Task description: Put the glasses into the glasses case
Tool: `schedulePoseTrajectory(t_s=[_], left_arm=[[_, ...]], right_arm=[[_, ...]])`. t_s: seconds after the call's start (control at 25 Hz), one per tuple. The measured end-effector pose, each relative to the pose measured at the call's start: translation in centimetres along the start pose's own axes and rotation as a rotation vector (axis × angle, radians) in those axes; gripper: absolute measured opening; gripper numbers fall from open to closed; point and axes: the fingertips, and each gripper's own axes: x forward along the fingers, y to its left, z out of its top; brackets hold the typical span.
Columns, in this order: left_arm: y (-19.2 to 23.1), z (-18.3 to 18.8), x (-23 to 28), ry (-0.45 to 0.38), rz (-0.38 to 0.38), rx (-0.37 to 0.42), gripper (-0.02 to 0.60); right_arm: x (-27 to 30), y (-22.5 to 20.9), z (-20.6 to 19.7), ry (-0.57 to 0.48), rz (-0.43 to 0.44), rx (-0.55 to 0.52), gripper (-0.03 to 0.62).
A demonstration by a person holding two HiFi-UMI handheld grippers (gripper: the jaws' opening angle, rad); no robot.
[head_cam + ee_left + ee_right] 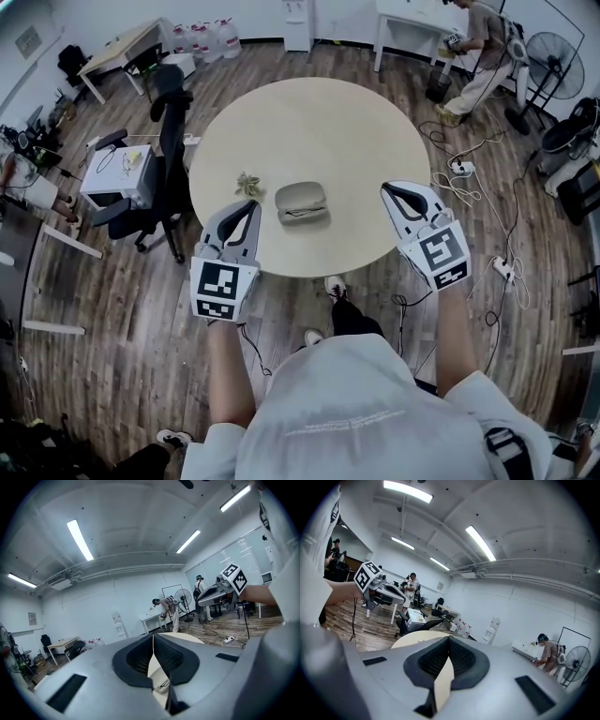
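An open beige glasses case (pixel 301 201) lies near the front of the round table (pixel 328 122). Dark-rimmed glasses (pixel 302 213) lie inside its near half. My left gripper (pixel 247 210) hovers just left of the case, shut and empty. My right gripper (pixel 397 193) hangs over the table's right edge, also shut and empty. In the left gripper view the pads (pixel 166 656) meet at the tip, and the case with the glasses (pixel 163 685) shows in the gap below. The right gripper view shows closed pads (pixel 457 658) above bare tabletop (pixel 443 684).
A small crumpled greenish thing (pixel 248 183) sits on the table left of the case. A black office chair (pixel 155 178) stands at the table's left. Cables and a power strip (pixel 461 169) lie on the floor to the right. A person (pixel 478 56) works at the back right.
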Motion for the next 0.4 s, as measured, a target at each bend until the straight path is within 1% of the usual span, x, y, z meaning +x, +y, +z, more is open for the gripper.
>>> schedulePoseTrajectory(t_s=[0.4], left_arm=[[-0.3, -1.8, 0.1, 0.035, -0.005, -0.030, 0.015]], right_arm=[[0.7, 0.6, -1.2, 0.015, 0.026, 0.000, 0.000]])
